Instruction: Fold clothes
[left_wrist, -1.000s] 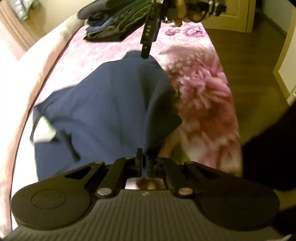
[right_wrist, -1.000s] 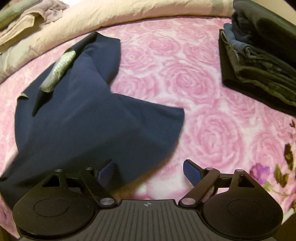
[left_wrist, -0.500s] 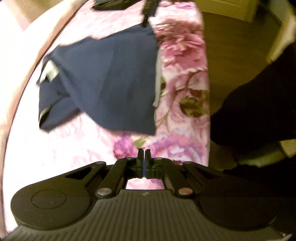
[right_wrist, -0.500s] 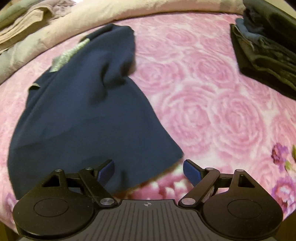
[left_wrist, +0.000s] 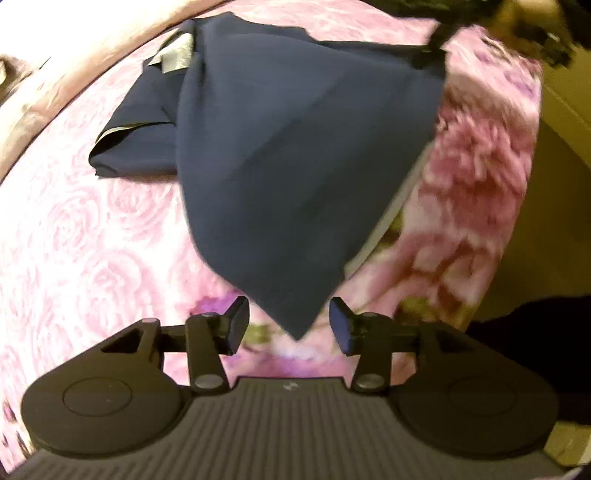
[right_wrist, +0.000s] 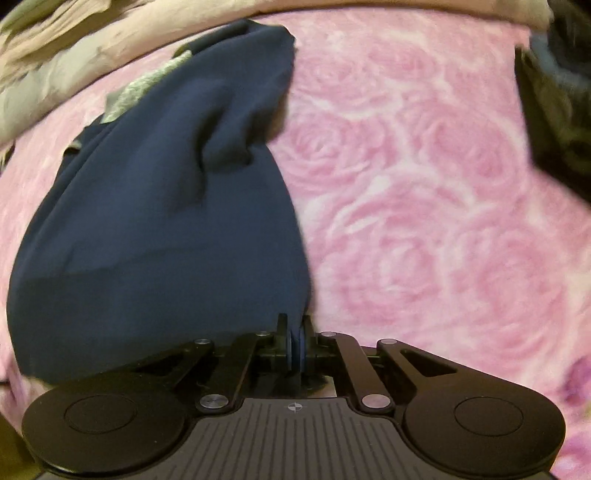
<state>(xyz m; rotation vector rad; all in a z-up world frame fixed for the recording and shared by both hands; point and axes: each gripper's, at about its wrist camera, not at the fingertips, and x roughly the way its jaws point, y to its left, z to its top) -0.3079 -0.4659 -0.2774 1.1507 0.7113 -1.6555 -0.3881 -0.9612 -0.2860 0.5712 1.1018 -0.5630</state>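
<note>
A navy blue garment (left_wrist: 295, 158) lies on the pink rose-print bed cover (left_wrist: 92, 240), partly folded, with a grey label at its far end. My left gripper (left_wrist: 289, 325) is open, and the garment's near corner points into the gap between its fingers without being held. In the right wrist view the same garment (right_wrist: 159, 206) spreads to the left, and my right gripper (right_wrist: 295, 345) is shut on its near right corner. The right gripper also shows at the garment's far right corner in the left wrist view (left_wrist: 432, 51).
A stack of dark folded clothes (right_wrist: 557, 110) sits at the right on the bed. A beige quilt (right_wrist: 74, 62) runs along the bed's far edge. The bed's edge and wooden floor (left_wrist: 546, 192) are at the right in the left wrist view.
My left gripper went from shut to open and came near the garment's corner. My right gripper went from open to shut on the garment's other corner.
</note>
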